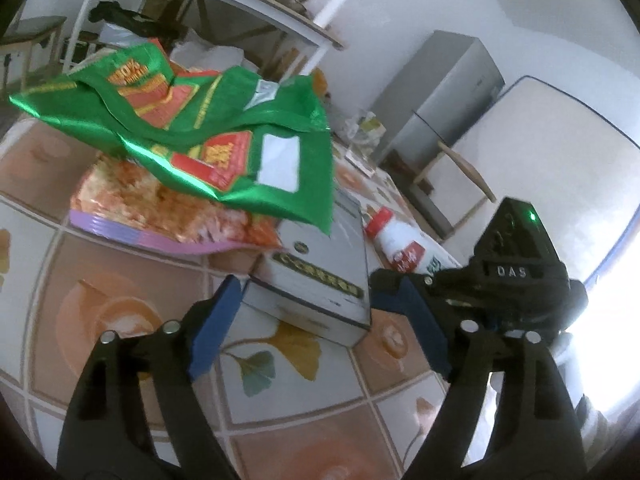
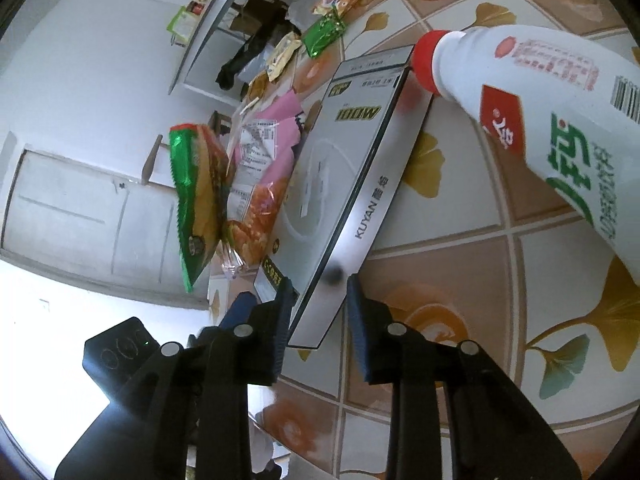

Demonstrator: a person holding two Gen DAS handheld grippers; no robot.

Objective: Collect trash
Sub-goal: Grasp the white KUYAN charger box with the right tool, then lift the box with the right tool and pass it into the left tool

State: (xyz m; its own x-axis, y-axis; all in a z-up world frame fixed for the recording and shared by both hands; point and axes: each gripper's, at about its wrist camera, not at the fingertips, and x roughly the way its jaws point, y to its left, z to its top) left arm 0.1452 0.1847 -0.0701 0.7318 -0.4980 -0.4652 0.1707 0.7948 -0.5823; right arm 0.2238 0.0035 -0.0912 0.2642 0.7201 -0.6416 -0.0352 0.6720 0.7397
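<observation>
A flat silver-grey box (image 1: 316,268) lies on the patterned table. My left gripper (image 1: 308,320) is open, its blue pads either side of the box's near end, not closed on it. My right gripper (image 2: 316,312) is open around a corner of the same box (image 2: 340,184). A crumpled green snack bag (image 1: 208,136) rests on an orange-and-pink snack bag (image 1: 160,208) at the box's far end; both show in the right wrist view, the green bag (image 2: 196,200) standing on edge. A white bottle with a red cap (image 2: 560,120) lies beside the box, also in the left wrist view (image 1: 404,244).
More small wrappers (image 2: 320,36) lie further along the table (image 1: 120,320). A metal shelf (image 1: 224,12) stands behind, a grey cabinet (image 1: 440,96) and a wooden chair (image 1: 460,172) stand to the right. The right gripper's black body (image 1: 516,268) sits next to the left gripper.
</observation>
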